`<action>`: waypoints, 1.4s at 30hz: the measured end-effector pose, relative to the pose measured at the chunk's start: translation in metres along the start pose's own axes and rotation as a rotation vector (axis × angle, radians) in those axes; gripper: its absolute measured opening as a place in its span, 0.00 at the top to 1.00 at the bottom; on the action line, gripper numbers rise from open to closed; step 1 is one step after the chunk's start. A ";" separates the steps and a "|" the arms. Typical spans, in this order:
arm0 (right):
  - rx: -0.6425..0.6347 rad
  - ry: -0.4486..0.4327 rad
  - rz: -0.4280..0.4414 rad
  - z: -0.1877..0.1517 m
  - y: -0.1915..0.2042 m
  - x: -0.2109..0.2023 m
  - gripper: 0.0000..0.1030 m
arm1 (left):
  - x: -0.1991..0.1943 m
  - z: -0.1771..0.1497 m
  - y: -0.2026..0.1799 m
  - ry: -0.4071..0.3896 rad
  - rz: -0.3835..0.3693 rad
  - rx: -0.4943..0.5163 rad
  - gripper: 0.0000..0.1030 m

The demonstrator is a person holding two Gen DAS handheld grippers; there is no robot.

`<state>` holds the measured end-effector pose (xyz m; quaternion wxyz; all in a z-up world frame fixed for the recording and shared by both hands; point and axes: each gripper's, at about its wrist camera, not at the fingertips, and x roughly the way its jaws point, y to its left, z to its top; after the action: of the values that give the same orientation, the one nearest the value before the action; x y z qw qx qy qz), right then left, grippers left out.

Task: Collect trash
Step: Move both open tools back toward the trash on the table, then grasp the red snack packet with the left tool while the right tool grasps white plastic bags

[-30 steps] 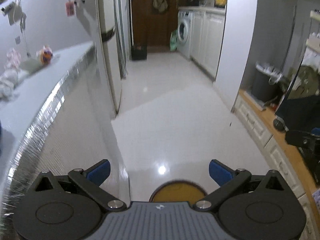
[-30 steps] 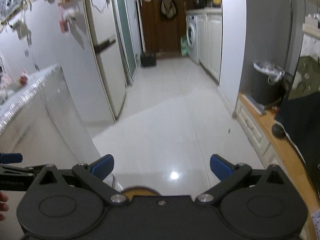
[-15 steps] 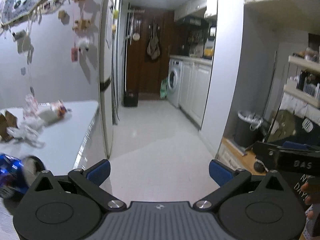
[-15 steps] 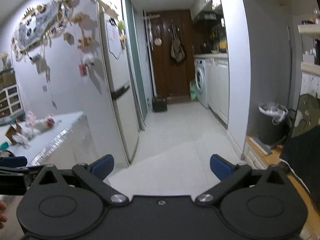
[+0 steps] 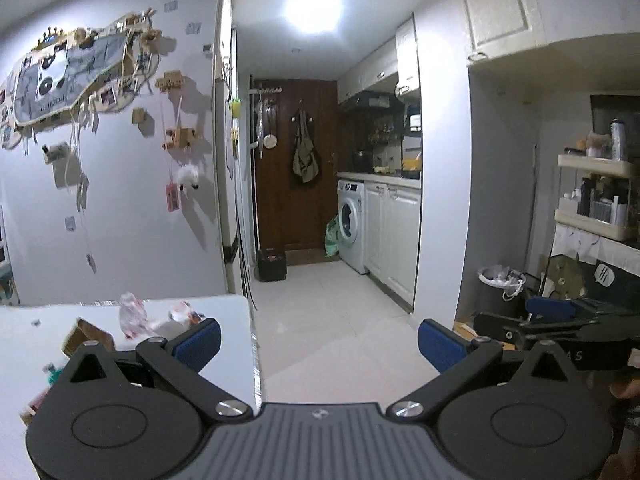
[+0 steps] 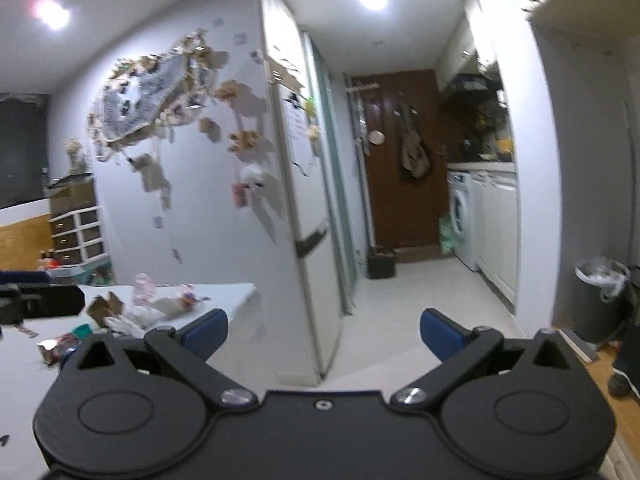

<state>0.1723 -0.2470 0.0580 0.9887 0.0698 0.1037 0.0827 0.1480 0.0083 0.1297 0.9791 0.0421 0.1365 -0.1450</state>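
Crumpled wrappers (image 5: pixel 138 316) on table (image 5: pixel 224 308), beside left gripper (image 5: pixel 318 342)

Little can be read. In the left wrist view, a white speech-bubble sign (image 5: pixel 603 274) on a dark panel at the far right reads "Hi". Below it, the black body of the right gripper (image 5: pixel 576 334) carries pale letters, of which only "AS" shows at its edge. The wall hanging (image 5: pixel 68 80) with photos has a line of lettering along its lower part, too blurred to make out. In the right wrist view no text is legible
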 end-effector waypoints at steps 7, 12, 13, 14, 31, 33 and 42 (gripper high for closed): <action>-0.056 -0.018 0.072 0.008 0.029 0.008 0.00 | -0.022 0.011 0.050 -0.031 0.081 0.093 0.00; -0.067 -0.022 0.136 0.010 0.047 0.022 0.00 | -0.013 0.003 0.106 0.011 0.188 0.101 0.00; -0.065 -0.025 0.151 0.010 0.050 0.026 0.00 | -0.009 0.000 0.119 0.023 0.206 0.090 0.00; -0.062 -0.023 0.165 0.011 0.054 0.031 0.00 | -0.005 -0.004 0.132 0.034 0.222 0.078 0.00; -0.092 0.143 0.306 0.022 0.126 0.141 0.00 | 0.072 -0.086 0.290 0.265 0.175 -0.082 0.00; -0.091 0.162 0.299 0.026 0.141 0.155 0.00 | 0.077 -0.095 0.300 0.277 0.160 -0.122 0.00; -0.110 0.249 0.249 0.030 0.202 0.215 0.00 | 0.095 -0.115 0.313 0.383 0.177 -0.090 0.00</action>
<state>0.3558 -0.0152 0.0771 0.9527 0.0171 0.2111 0.2180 0.2984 0.2955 0.0060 0.9450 0.0369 0.3223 -0.0417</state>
